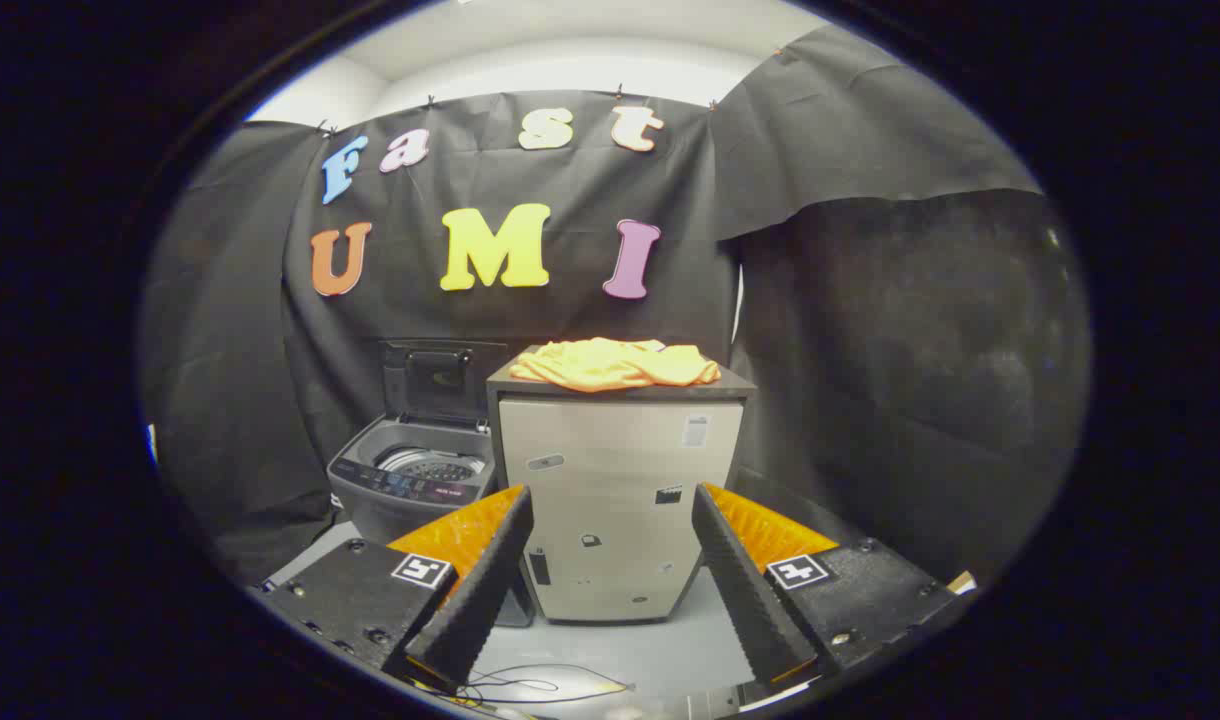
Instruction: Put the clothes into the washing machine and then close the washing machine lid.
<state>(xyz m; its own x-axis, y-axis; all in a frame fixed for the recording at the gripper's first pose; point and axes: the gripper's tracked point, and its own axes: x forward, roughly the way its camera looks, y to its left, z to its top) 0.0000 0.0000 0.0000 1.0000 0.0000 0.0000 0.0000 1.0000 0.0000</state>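
A crumpled orange-yellow garment (615, 363) lies on top of a tall beige cabinet (615, 500), well beyond my fingers. To the left of the cabinet stands a small grey top-loading washing machine (410, 480) with its lid (438, 378) raised upright at the back and the drum showing. My gripper (610, 505) is open, its two fingers spread wide with nothing between them, framing the cabinet's front from a distance.
Black cloth walls close the booth behind and on both sides. A thin cable (530, 688) lies on the grey floor just below my fingers. The cabinet stands tight against the washer's right side.
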